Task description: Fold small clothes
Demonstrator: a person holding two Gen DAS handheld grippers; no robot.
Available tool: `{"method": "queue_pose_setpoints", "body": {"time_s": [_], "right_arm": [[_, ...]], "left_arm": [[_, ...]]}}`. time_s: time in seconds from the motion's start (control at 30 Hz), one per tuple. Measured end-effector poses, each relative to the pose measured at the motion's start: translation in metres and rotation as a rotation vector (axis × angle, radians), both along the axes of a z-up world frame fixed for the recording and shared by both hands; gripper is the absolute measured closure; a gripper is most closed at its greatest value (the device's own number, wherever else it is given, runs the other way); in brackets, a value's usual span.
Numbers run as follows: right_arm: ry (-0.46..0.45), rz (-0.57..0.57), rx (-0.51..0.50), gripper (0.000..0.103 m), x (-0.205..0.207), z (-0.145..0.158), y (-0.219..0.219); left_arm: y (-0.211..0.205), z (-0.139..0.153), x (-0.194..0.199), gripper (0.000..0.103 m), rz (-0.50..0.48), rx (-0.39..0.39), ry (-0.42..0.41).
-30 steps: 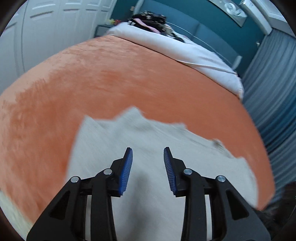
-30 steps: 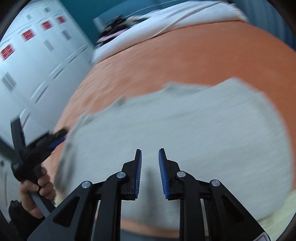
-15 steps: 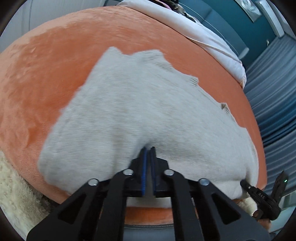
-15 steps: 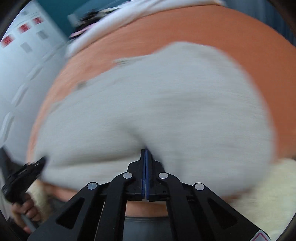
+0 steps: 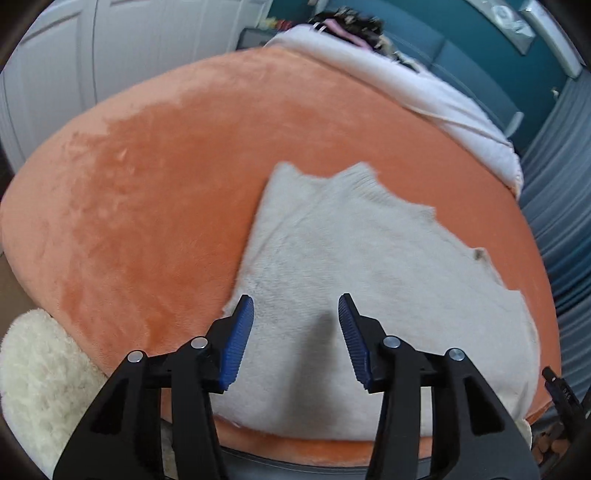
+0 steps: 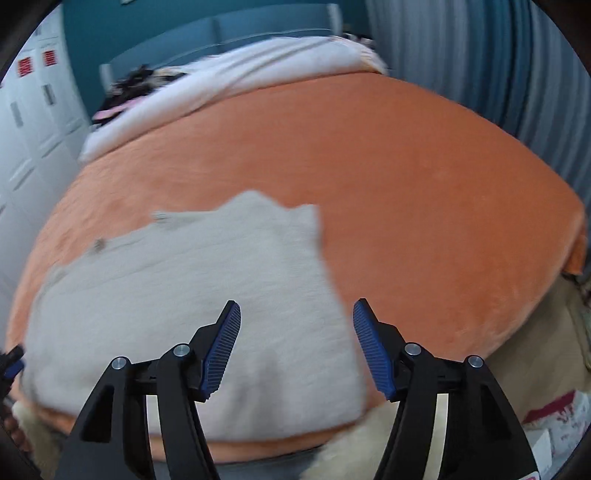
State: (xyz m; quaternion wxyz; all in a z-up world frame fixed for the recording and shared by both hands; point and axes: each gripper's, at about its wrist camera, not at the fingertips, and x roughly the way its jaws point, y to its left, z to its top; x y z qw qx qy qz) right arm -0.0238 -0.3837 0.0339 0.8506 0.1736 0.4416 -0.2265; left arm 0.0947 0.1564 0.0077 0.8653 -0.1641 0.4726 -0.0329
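Note:
A cream fuzzy knit garment lies spread flat on the orange blanket, near the bed's front edge. It also shows in the right wrist view. My left gripper is open and empty above the garment's near left part. My right gripper is open and empty above the garment's near right edge. The right gripper's tip shows at the left wrist view's lower right.
A white duvet and dark clothes lie at the bed's head. White wardrobe doors stand left, blue curtains right. A fluffy cream rug lies below the bed's front edge.
Both grippers were shut on the garment's near edge half a second ago. Both have opened, let go of it and pulled back. The garment lies flat.

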Motion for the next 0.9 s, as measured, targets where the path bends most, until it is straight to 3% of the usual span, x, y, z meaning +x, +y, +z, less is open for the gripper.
{"method": "queue_pose_setpoints", "body": {"time_s": [0.03,0.07,0.1,0.13,0.2,0.23,0.3,0.33,0.4,0.43,0.57,0.67,0.9], "right_arm": [[0.055,-0.014,0.06,0.041,-0.002,-0.016,-0.01],[0.08,-0.012,0.125,0.048,-0.002,-0.027,-0.013],[0.049,0.018,0.192,0.059,-0.003,-0.032,-0.012],[0.026,0.038,0.196,0.076,-0.004,-0.027,-0.009],[-0.042,0.047,0.126,0.086,-0.008,-0.007,-0.005],[-0.07,0.026,0.114,0.097,-0.01,0.002,-0.011],[-0.053,-0.022,0.132,0.096,-0.011,-0.002,-0.028],[-0.001,-0.038,0.17,0.096,-0.006,-0.018,-0.04],[0.094,-0.029,0.23,0.096,-0.001,-0.049,-0.042],[0.094,-0.033,0.231,0.096,0.001,-0.05,-0.042],[0.046,-0.012,0.143,0.087,-0.004,-0.022,-0.027],[-0.01,0.004,0.09,0.085,-0.02,-0.001,-0.02],[-0.074,0.118,0.142,0.083,0.002,0.026,0.008]], "left_arm": [[0.001,-0.005,0.001,0.061,0.007,0.015,0.0],[0.002,-0.006,0.0,0.063,0.005,0.034,-0.007],[0.0,-0.006,-0.001,0.064,-0.003,0.057,-0.017],[-0.001,-0.006,-0.002,0.064,-0.007,0.068,-0.021],[0.001,-0.008,-0.002,0.069,-0.006,0.086,-0.012],[0.003,-0.01,-0.002,0.07,-0.003,0.088,-0.005],[0.009,-0.013,0.001,0.07,0.02,0.097,0.014],[0.013,-0.017,0.003,0.068,0.036,0.099,0.037],[0.024,-0.025,0.003,0.065,0.061,0.011,0.058],[0.027,-0.026,0.001,0.065,0.064,-0.007,0.055],[0.022,-0.021,-0.003,0.064,0.045,0.032,0.03],[0.022,-0.005,-0.008,0.066,0.05,-0.021,0.007],[-0.01,0.028,0.019,0.066,-0.014,-0.006,-0.064]]}}
